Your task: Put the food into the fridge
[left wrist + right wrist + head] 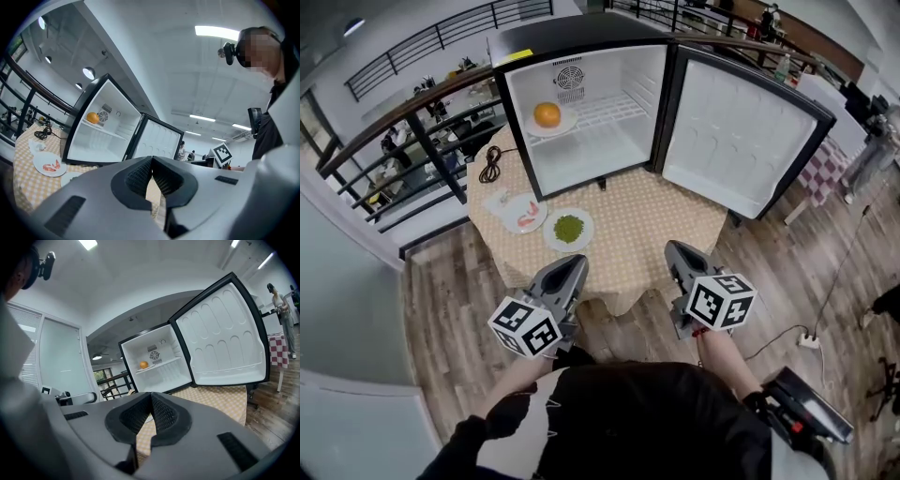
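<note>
A small black fridge [581, 108] stands open on the table, its door [736, 131] swung to the right. An orange [547, 114] on a white plate rests on the fridge's upper shelf, seen too in the left gripper view [93, 117] and the right gripper view [143, 364]. In front of the fridge lie a plate of green food [569, 229] and a plate of pink food [525, 215]. My left gripper [572, 269] and right gripper [677, 251] hover at the table's near edge, both shut and empty, well short of the plates.
The table [656, 234] has a checked yellow cloth. A black cable [491, 165] lies coiled at its left by the fridge. A railing [403, 122] runs behind on the left. On the wooden floor at the right lies a power strip [809, 341].
</note>
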`<move>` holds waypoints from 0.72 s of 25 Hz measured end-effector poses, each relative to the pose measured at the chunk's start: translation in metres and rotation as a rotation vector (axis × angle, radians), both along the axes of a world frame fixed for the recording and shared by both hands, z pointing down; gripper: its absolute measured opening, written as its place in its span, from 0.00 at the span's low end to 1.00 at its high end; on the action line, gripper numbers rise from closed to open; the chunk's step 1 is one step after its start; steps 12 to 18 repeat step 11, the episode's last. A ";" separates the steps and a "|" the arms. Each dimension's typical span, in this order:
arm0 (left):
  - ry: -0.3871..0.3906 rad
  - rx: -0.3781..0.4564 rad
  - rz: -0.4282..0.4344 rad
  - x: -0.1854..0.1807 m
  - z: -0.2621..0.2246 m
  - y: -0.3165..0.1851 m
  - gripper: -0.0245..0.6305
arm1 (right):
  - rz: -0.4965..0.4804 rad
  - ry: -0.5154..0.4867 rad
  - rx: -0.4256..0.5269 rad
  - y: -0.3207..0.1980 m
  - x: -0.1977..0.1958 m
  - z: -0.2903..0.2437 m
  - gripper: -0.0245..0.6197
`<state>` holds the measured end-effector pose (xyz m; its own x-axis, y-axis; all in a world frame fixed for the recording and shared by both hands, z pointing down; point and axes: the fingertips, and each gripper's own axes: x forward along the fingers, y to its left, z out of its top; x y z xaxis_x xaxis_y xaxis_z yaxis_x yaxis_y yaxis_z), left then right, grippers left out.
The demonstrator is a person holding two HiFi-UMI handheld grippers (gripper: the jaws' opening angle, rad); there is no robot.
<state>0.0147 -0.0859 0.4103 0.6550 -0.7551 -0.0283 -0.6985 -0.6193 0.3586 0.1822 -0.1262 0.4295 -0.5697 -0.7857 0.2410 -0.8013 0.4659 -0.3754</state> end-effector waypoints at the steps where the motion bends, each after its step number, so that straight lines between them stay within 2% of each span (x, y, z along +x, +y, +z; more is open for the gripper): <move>1: 0.000 -0.002 -0.003 0.002 0.002 0.003 0.06 | -0.001 0.001 0.000 0.002 0.002 0.002 0.06; 18: -0.002 -0.014 0.000 0.005 0.007 0.024 0.06 | -0.003 0.018 -0.020 0.024 0.004 0.012 0.06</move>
